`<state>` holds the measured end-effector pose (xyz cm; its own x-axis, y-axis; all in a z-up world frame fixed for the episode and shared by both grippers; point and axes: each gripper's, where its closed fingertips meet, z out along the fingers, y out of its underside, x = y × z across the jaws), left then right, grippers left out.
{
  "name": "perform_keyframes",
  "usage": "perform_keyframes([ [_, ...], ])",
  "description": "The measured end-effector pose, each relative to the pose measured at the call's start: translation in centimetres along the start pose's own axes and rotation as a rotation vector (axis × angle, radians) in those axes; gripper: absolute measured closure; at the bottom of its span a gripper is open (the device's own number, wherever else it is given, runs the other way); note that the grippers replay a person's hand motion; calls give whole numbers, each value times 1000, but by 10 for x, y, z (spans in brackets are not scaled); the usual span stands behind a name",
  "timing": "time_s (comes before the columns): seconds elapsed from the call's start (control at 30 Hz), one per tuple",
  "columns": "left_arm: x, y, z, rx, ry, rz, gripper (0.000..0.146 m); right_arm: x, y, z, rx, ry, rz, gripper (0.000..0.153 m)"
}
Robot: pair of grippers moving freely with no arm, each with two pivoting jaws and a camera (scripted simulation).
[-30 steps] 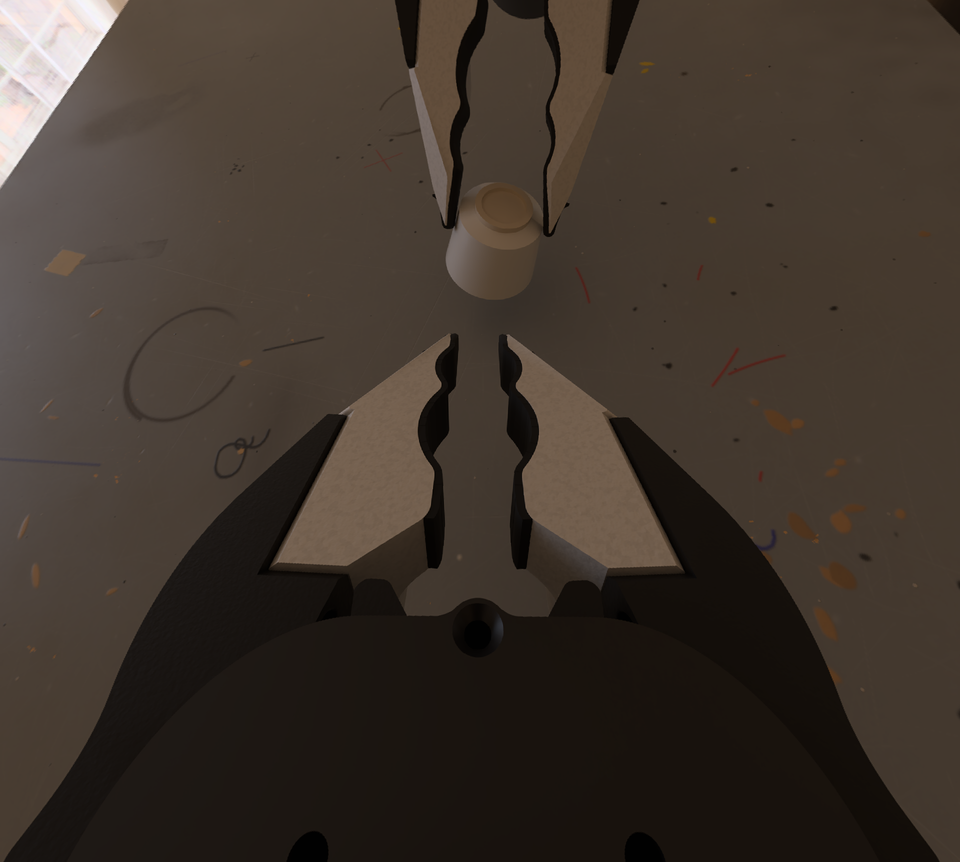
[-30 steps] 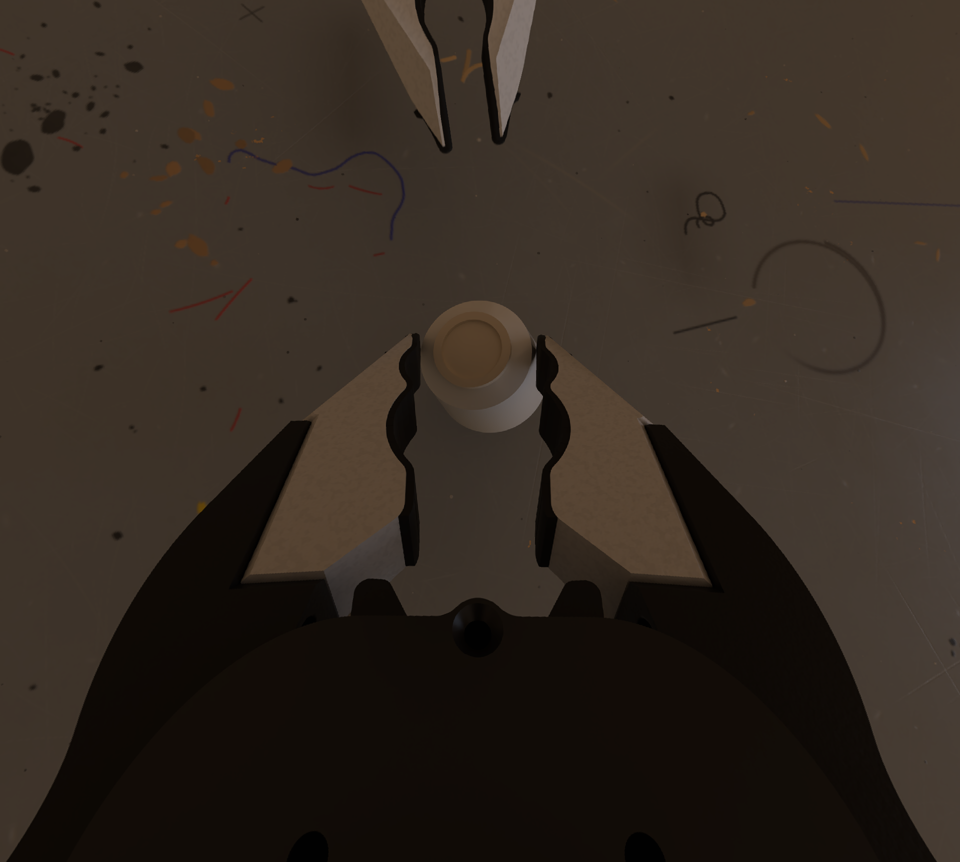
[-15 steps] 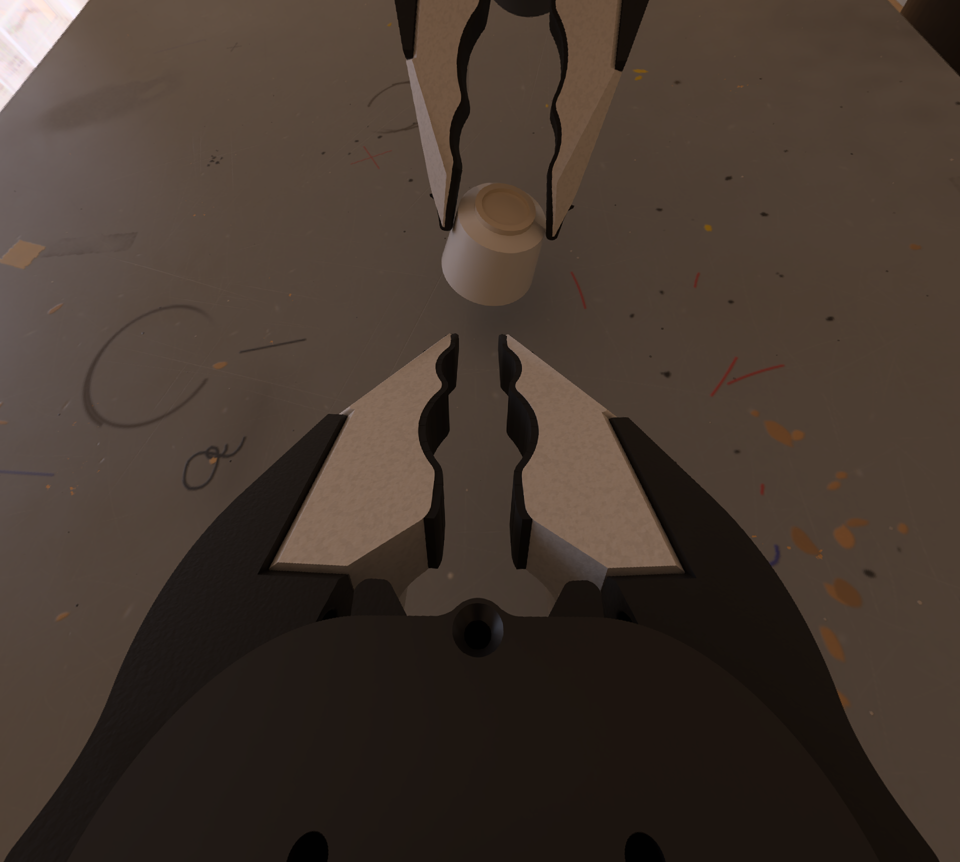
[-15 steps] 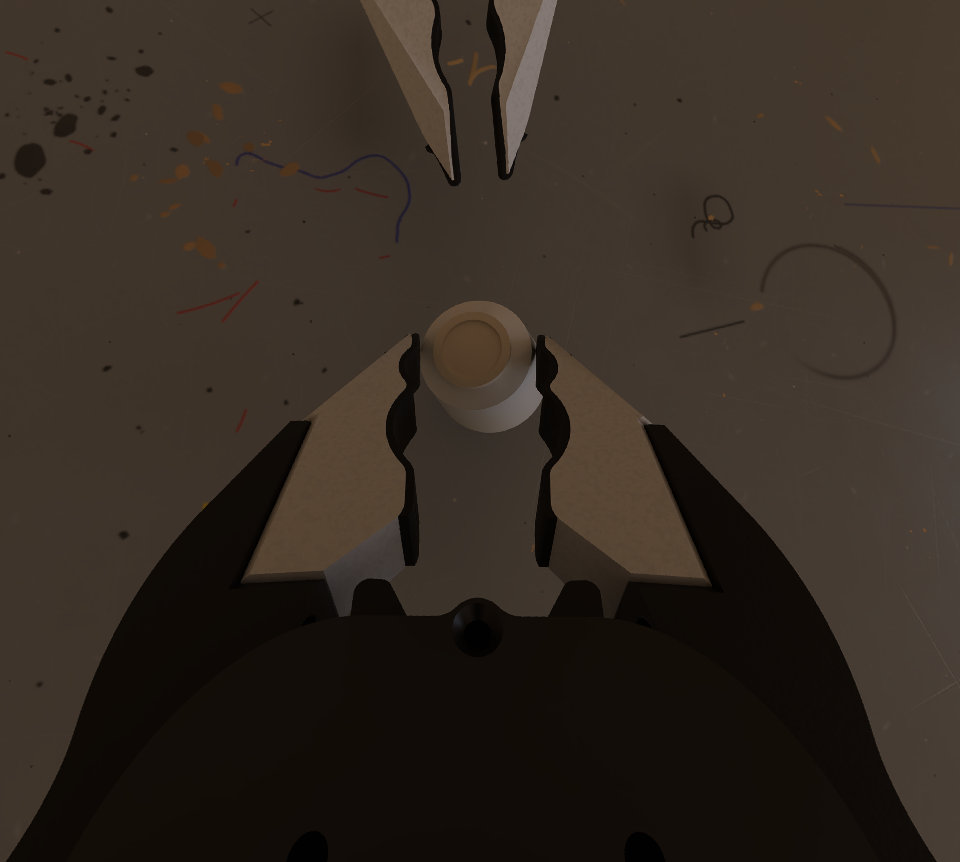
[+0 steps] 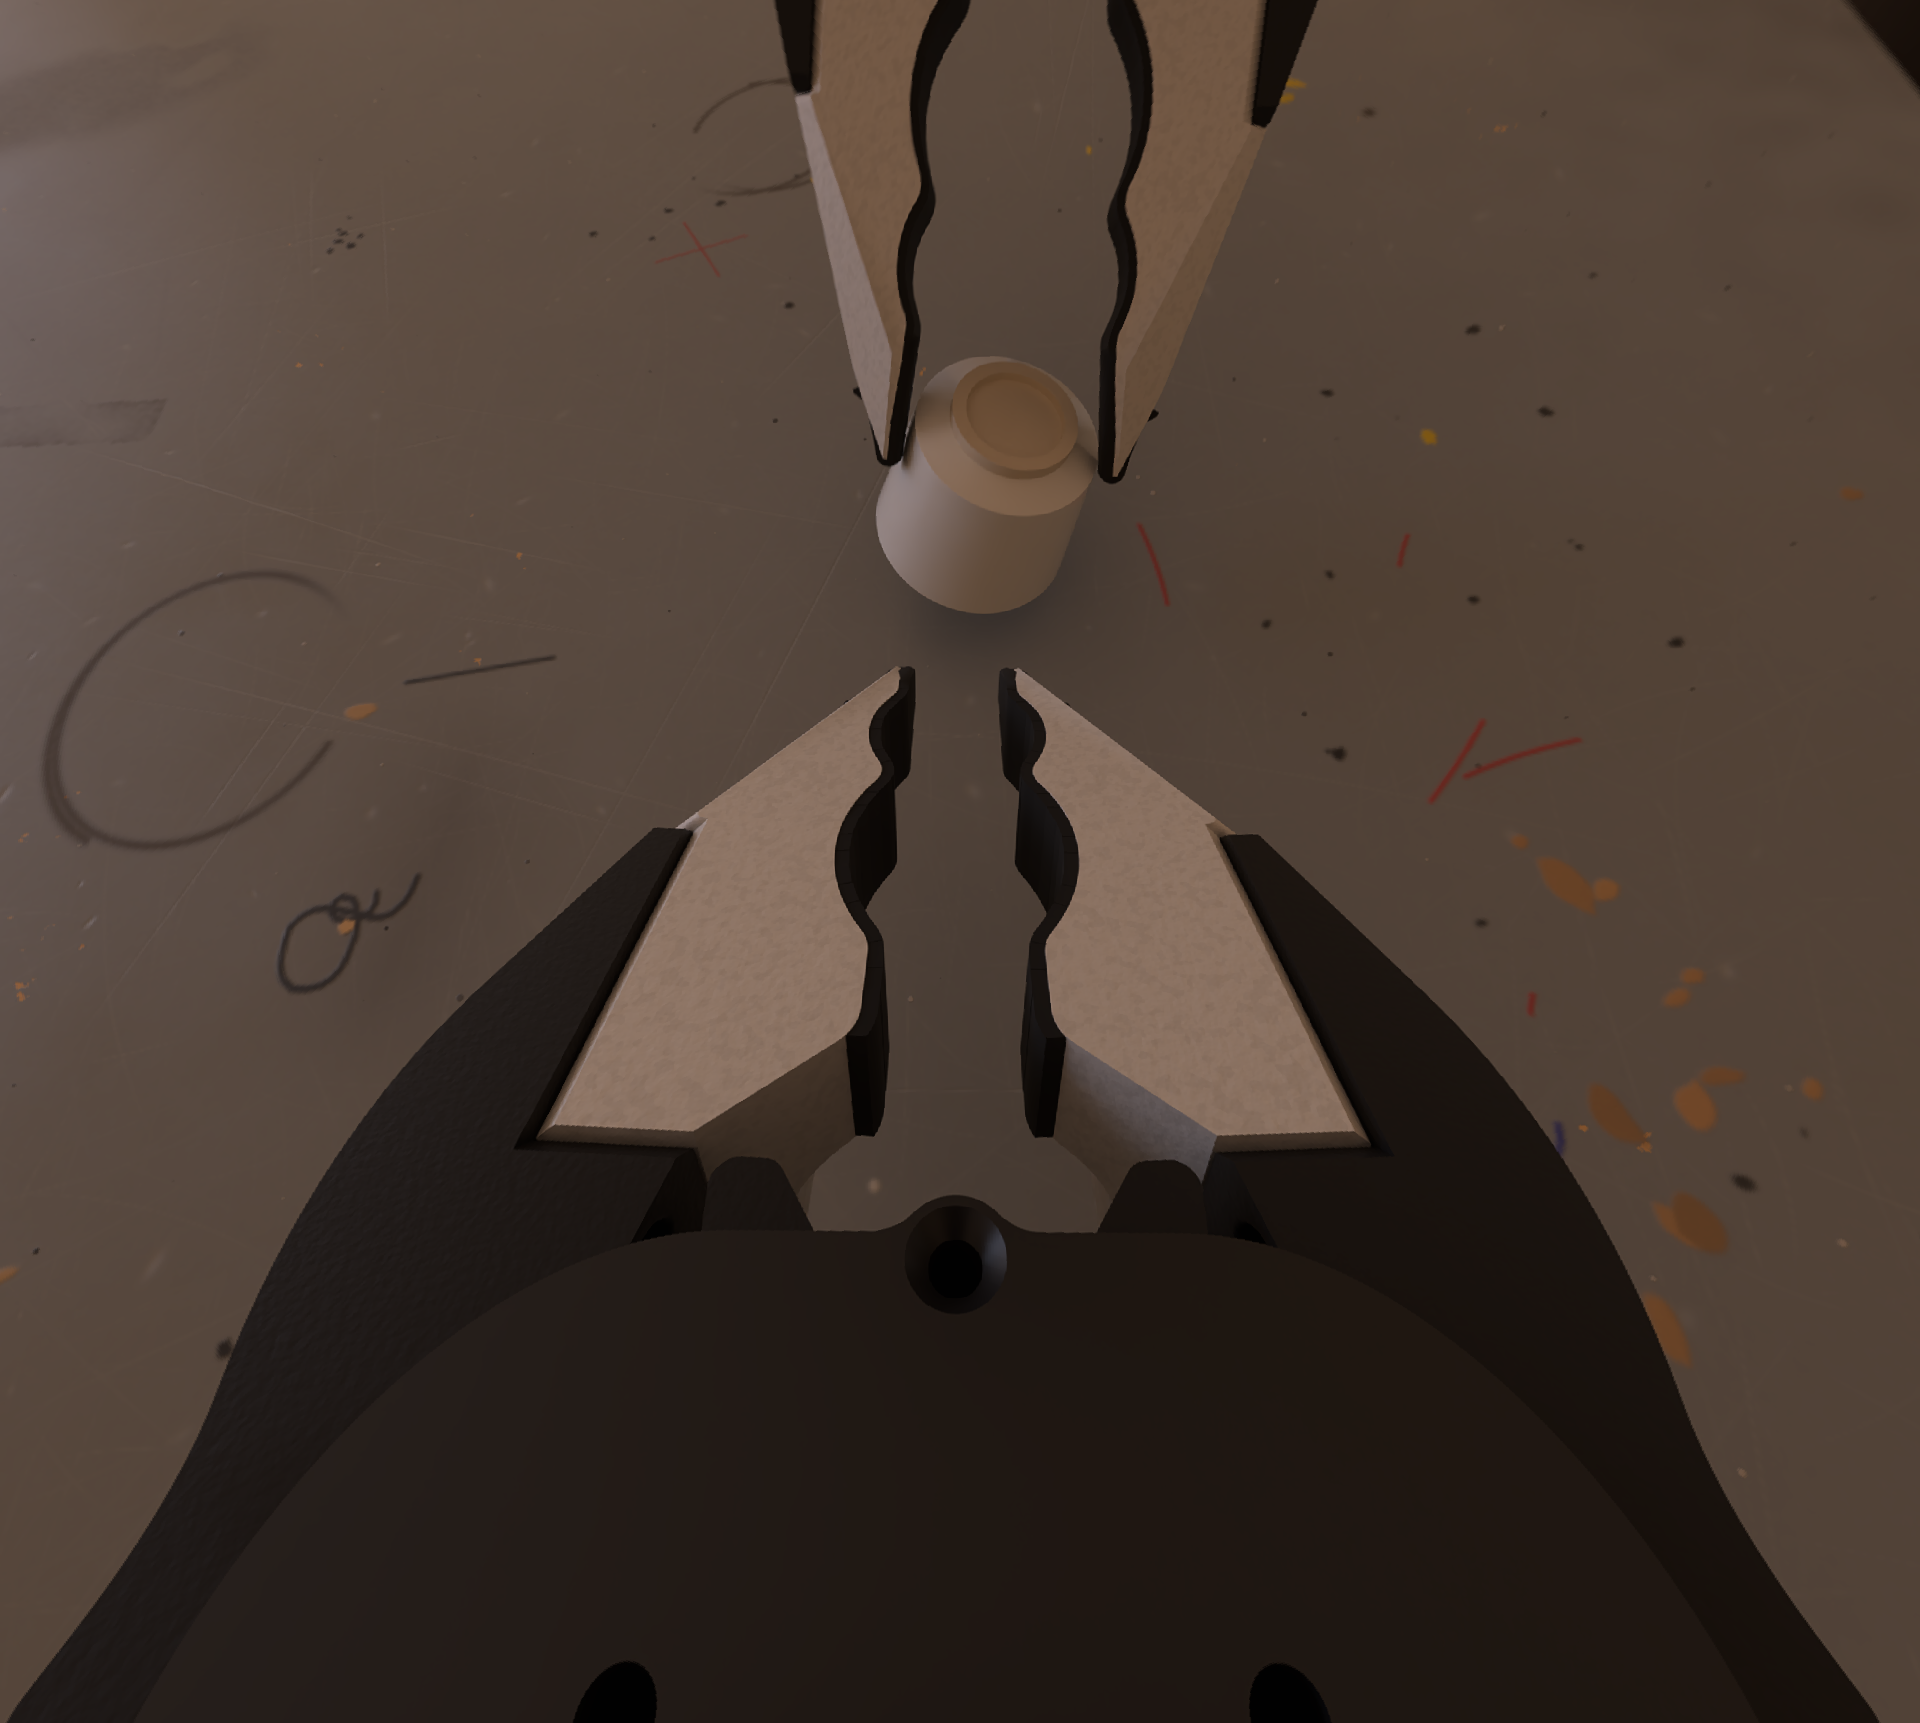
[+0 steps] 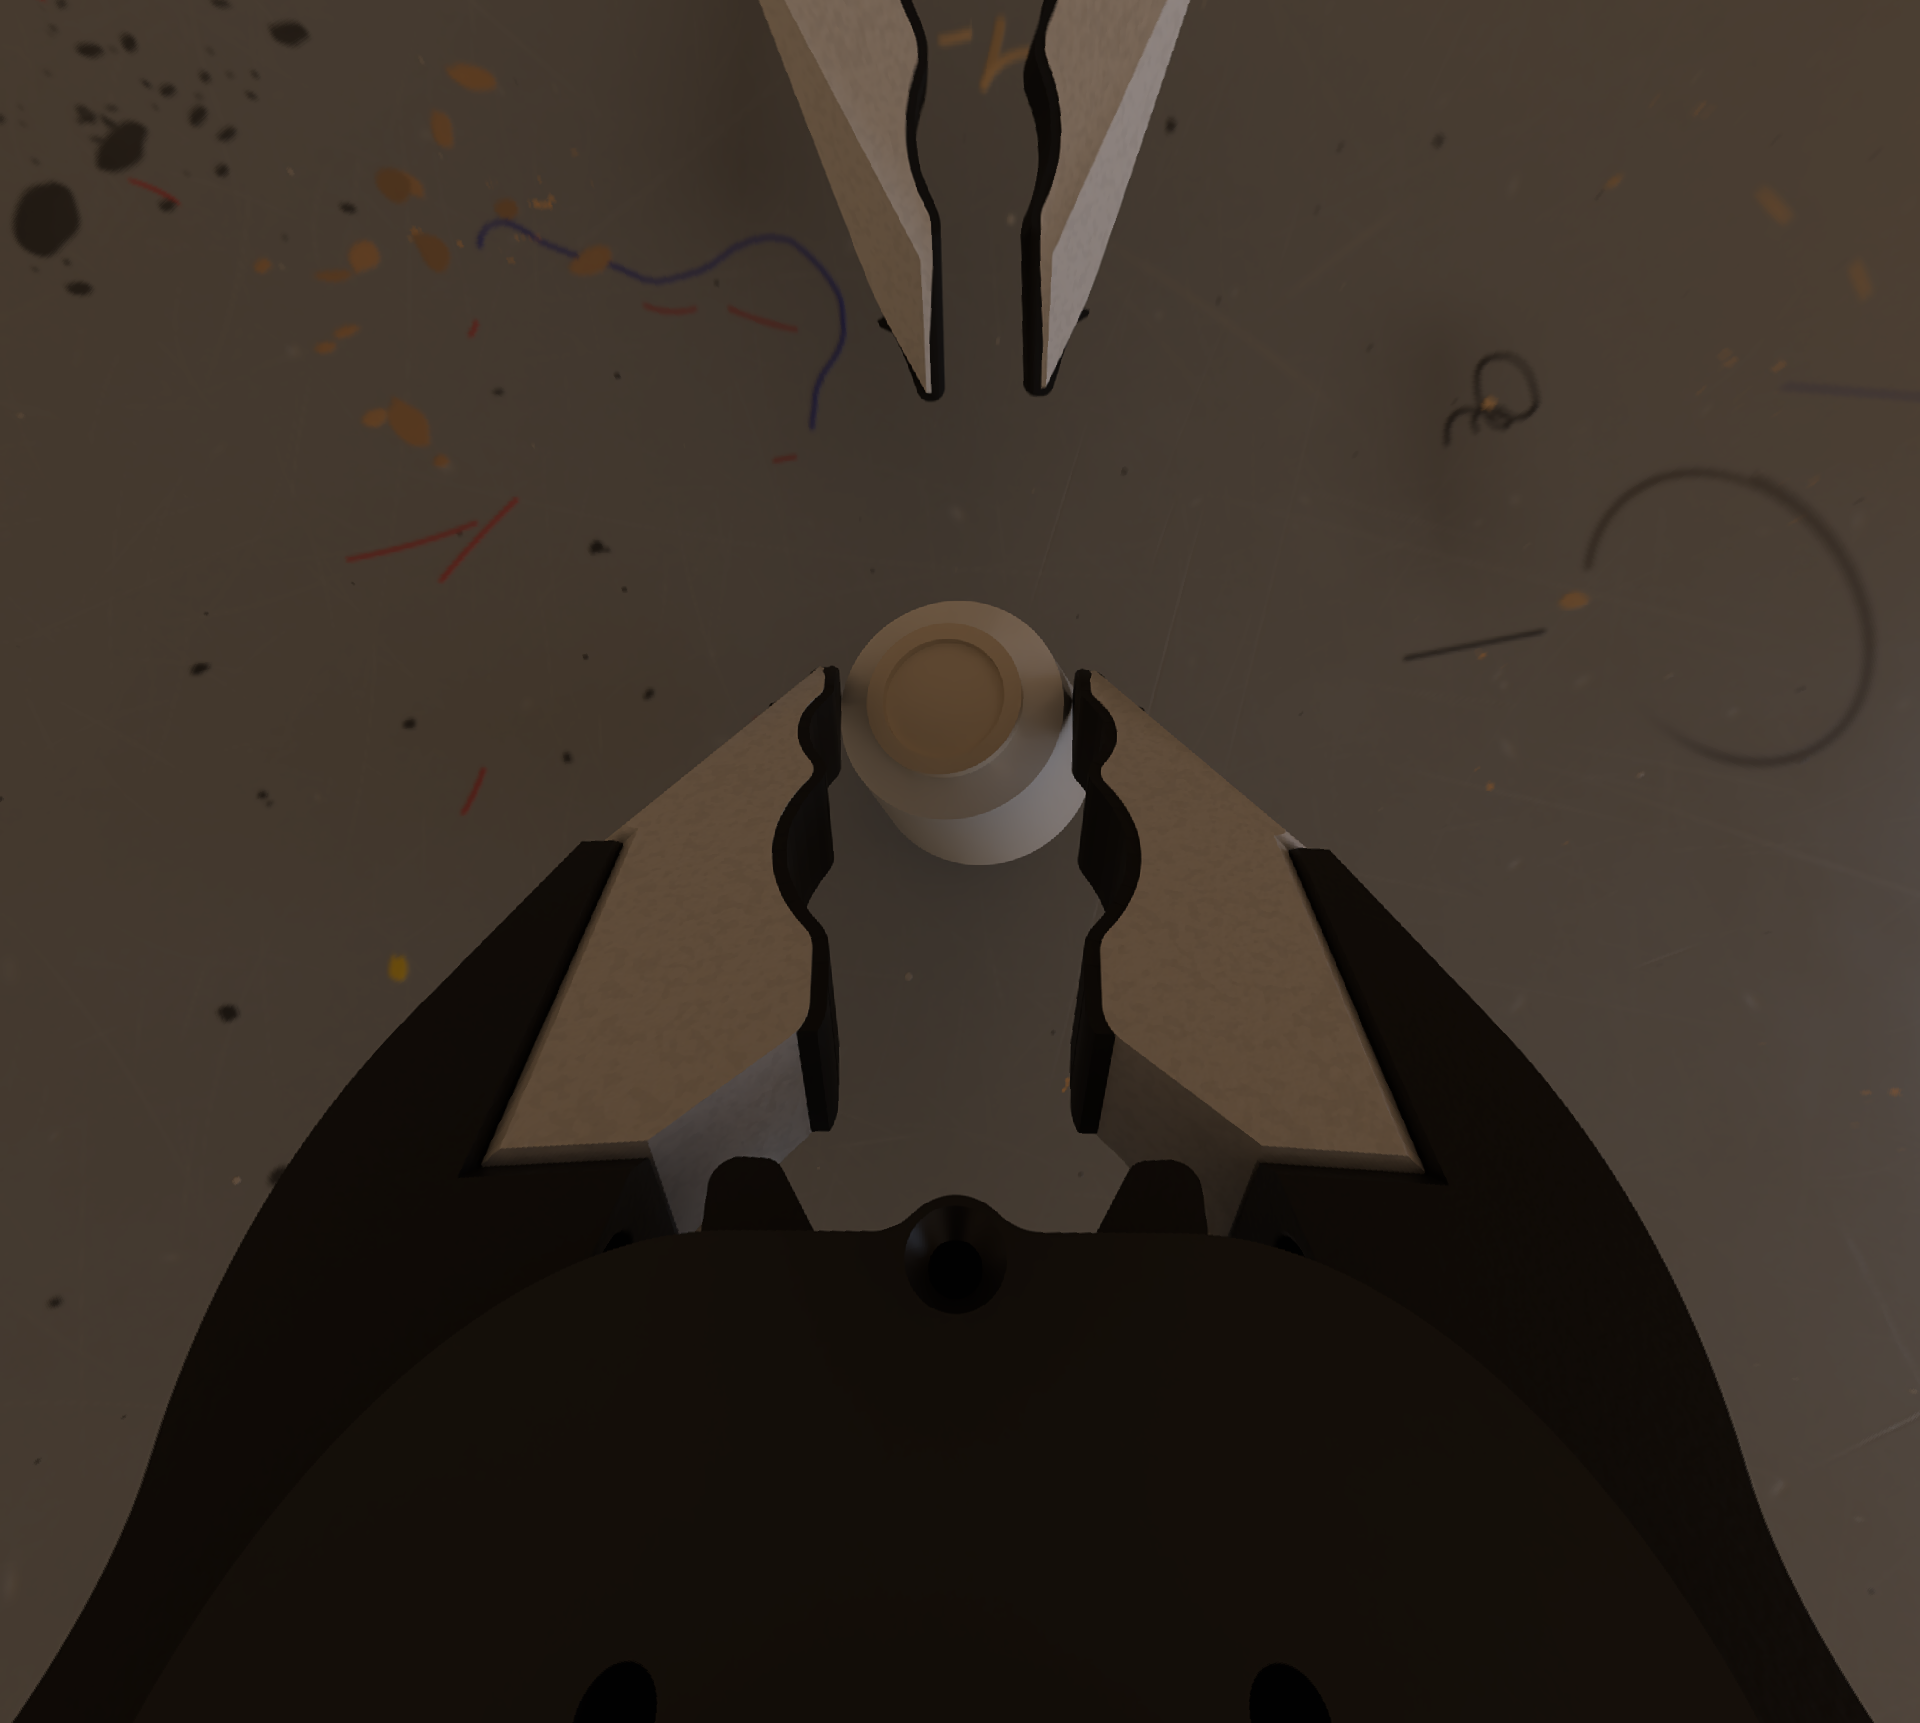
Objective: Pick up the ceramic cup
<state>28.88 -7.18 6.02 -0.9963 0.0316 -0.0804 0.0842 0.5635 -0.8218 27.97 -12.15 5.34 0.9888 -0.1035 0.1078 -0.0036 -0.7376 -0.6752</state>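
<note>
A pale ceramic cup [image 6: 954,738], turned upside down so that its tan foot ring faced the camera, sat at the centre of the right wrist view, caught between the tips of the right gripper [image 6: 954,686], whose black pads pressed against the cup's narrower upper part on either side. The jaws stood moderately apart, as wide as the cup itself, a grip apparently set high near the base because that is where the fingertips [image 6: 826,717] reached from above. In the left wrist view the same cup [image 5: 982,520] appeared just above centre frame, slightly tilted, its mouth toward the scuffed grey table [image 5: 416,323]; whether the rim had cleared the surface could not be told, though a soft shadow lay directly beneath it. The right gripper [image 5: 1003,452] came down from the top of that frame onto the cup. The left gripper [image 5: 956,686] hung in the lower half of its own view, its jaws narrowly parted and holding nothing, near the cup but apart from it, seemingly kept back to leave the other room. It showed again at the top of the right wrist view [image 6: 982,390]. Inverted, the cup showed nothing of its inside, so any contents could not be judged. Paint flecks and pen scrawls marked the tabletop around it.
</note>
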Motion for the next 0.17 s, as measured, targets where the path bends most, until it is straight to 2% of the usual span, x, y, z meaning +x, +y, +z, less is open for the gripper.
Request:
perform_keyframes([
  [0.1,0,3,5,-12,1,3,130,-1,8,8,-51,-28,28,108],
  [0.17,-1,4,3,12,-1,-24,130,0,6,8,-5,-48,65,108],
])
